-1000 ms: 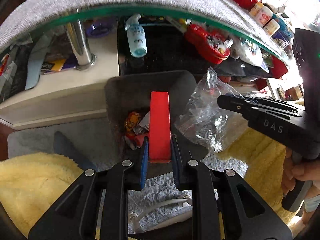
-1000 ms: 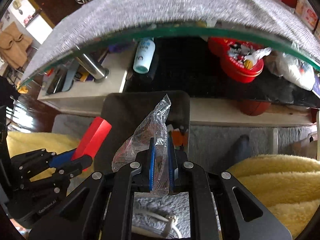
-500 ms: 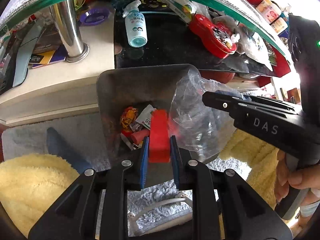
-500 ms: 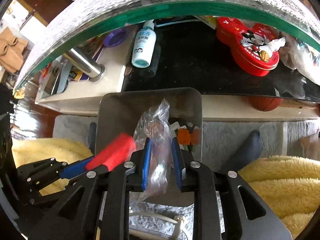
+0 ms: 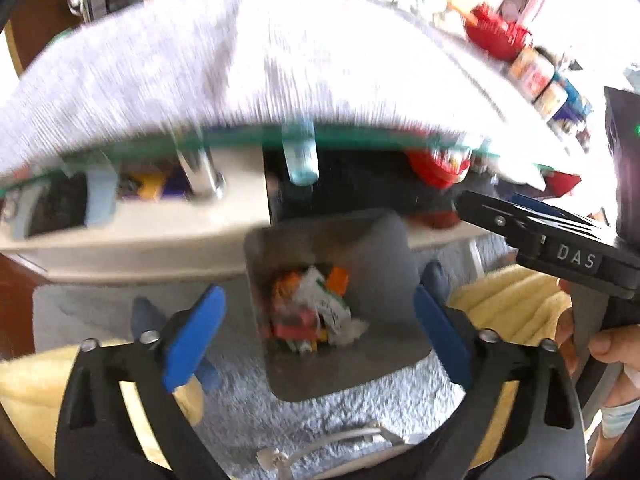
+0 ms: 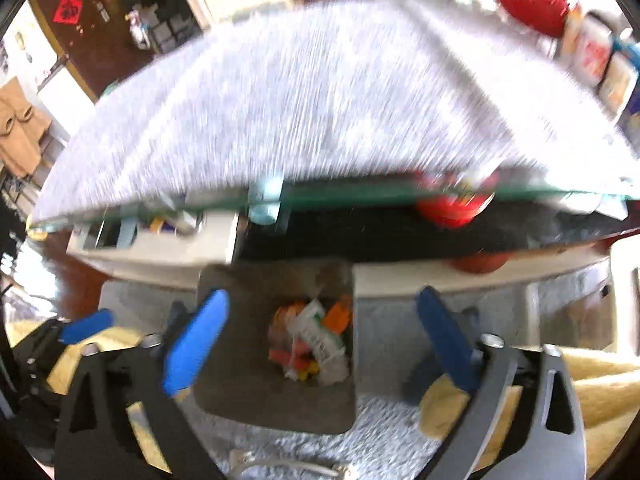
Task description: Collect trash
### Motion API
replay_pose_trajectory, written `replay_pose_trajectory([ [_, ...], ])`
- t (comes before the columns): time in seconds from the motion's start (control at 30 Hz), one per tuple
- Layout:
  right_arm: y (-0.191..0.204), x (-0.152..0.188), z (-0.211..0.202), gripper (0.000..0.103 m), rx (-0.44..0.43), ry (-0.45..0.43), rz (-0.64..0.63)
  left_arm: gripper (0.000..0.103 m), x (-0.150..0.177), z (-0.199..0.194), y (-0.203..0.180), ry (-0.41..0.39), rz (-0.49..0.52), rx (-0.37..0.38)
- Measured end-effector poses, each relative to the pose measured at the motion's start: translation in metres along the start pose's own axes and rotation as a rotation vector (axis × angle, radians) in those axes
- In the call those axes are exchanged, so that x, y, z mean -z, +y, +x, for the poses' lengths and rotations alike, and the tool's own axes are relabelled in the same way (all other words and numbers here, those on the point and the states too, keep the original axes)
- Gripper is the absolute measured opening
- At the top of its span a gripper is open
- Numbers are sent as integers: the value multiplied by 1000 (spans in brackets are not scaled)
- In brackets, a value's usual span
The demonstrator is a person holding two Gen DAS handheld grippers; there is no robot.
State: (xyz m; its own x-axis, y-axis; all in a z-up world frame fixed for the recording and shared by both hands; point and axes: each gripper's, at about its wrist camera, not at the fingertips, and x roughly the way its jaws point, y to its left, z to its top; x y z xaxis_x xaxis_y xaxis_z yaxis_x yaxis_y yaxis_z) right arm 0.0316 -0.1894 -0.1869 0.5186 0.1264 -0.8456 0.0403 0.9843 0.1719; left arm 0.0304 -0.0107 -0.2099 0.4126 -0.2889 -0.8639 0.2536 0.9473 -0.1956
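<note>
Dropped since earlier frame: red block, plastic bag, now in bin (image 5: 384, 248). Left gripper (image 5: 316, 332), right gripper (image 6: 316, 332) jaws just opened wide, nothing held. Risk: bin tipped if clipped.

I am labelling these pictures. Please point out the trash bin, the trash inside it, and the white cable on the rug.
trash bin (image 5: 384, 248): left wrist view, bare inner wall at the far right.
trash (image 6: 316, 334): right wrist view, the white wrapper in the heap.
white cable (image 5: 344, 438): left wrist view, the middle of its curve.
</note>
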Motion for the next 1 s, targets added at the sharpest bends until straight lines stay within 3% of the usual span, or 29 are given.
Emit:
replay_pose_trajectory([
  [0.27, -10, -27, -86, 100, 75, -246, -7, 95, -37, -85, -3, -241, 51, -90],
  [0.57, -11, -36, -172, 100, 212, -509, -37, 95, -50, -177, -20, -527, 63, -196],
  [0.83, -11, -28, -209, 100, 248, -606, -30, 95, -45, -204, -34, -609, 78, -239],
  [1.0, -8, -21, -205, 100, 243, -589, -35, 95, -39, -201, -31, -599, 64, -250],
])
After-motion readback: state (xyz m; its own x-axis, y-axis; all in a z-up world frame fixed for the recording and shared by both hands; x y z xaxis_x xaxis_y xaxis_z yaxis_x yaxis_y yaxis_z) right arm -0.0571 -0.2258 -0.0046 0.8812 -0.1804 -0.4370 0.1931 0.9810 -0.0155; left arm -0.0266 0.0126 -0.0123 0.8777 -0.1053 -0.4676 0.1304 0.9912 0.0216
